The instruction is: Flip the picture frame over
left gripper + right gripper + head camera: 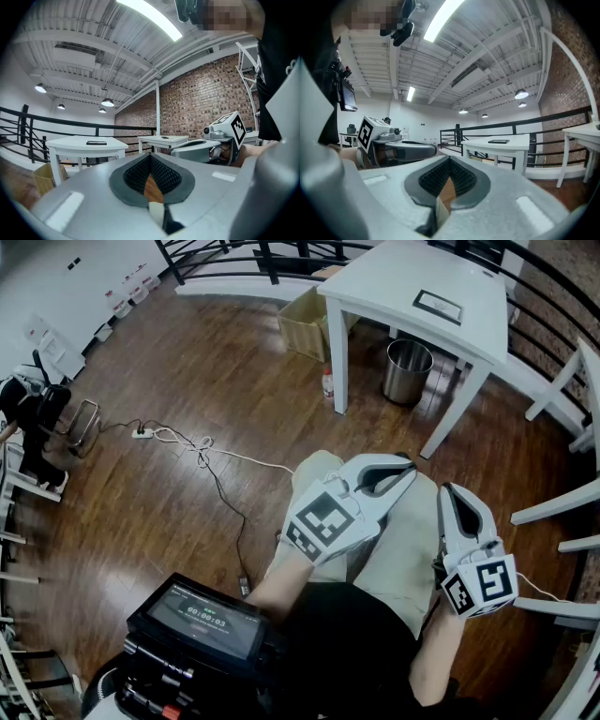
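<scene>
Left gripper (404, 468) — jaws closed, empty, held level | right gripper (449, 491) — jaws closed, empty | picture frame (438, 306) lies flat on white table (375, 282), well apart from the 2 grippers

One picture frame (438, 306), one bin (409, 369), one box (305, 322)

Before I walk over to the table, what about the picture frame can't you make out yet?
Head view: the picture frame is too small to tell which face is up.
Both gripper views: the picture frame is seen edge-on, only a thin dark sliver on the table.
Head view: the table's far end is cut off by the top edge.
</scene>
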